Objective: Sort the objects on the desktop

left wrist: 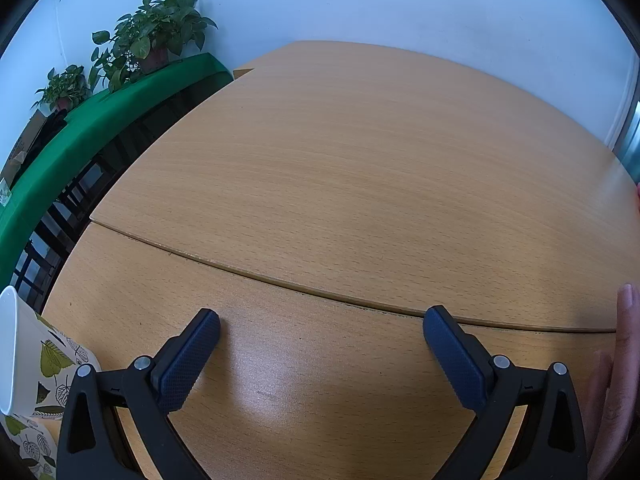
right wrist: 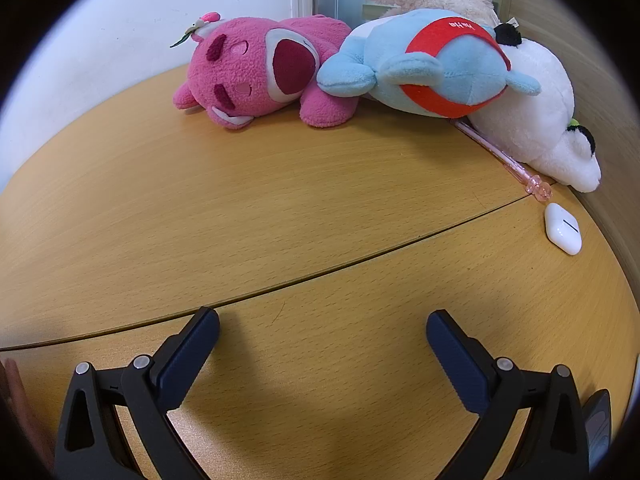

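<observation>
Both the left gripper [left wrist: 322,322] and right gripper [right wrist: 323,324] hovered over the wooden table [right wrist: 280,208] with jaws spread wide, holding nothing. At the far edge lay a pink plush [right wrist: 256,72], a blue plush [right wrist: 432,68], a white plush [right wrist: 536,120], a pink pen [right wrist: 504,158] and what appeared to be a white earbud case [right wrist: 562,228]. A leaf-patterned cup [left wrist: 36,376] stood beside the left gripper.

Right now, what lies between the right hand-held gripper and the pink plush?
Only bare table, seen in the right wrist view, between hand-held gripper and pink plush.

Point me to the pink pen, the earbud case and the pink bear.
pink pen [right wrist: 505,158], right wrist view, mid-barrel.
earbud case [right wrist: 563,229], right wrist view, lid seam.
pink bear [right wrist: 256,68], right wrist view, face.
</observation>
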`<action>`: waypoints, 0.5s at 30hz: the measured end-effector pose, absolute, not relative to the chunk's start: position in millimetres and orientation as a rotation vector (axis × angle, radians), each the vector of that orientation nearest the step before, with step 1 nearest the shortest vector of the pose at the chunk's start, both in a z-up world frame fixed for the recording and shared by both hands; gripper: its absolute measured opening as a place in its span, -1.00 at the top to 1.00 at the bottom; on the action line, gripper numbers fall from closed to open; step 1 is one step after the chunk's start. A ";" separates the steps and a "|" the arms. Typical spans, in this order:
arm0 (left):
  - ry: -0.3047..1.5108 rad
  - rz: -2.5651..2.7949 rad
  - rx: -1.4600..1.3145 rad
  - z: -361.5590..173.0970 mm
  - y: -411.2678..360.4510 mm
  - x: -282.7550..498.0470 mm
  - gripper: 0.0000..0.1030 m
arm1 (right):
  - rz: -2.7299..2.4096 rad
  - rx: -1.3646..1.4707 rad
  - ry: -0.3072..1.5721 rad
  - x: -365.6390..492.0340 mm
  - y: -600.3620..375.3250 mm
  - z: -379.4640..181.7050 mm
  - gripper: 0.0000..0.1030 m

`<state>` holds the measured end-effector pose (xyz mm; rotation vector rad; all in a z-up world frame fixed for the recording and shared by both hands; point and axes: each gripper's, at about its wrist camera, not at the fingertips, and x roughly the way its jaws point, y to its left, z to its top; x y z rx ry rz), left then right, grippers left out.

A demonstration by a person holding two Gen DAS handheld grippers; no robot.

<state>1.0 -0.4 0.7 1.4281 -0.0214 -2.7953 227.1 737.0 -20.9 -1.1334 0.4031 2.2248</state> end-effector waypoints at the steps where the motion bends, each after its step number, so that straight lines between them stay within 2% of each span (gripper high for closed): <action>1: -0.021 -2.795 1.428 0.8 -0.3 0.9 -1.00 | 2.225 -1.134 0.403 227.1 736.9 -20.8 -1.00; 15: -0.022 -2.796 1.428 1.4 -0.4 1.5 -1.00 | 2.226 -1.133 0.401 228.0 734.8 -21.2 -1.00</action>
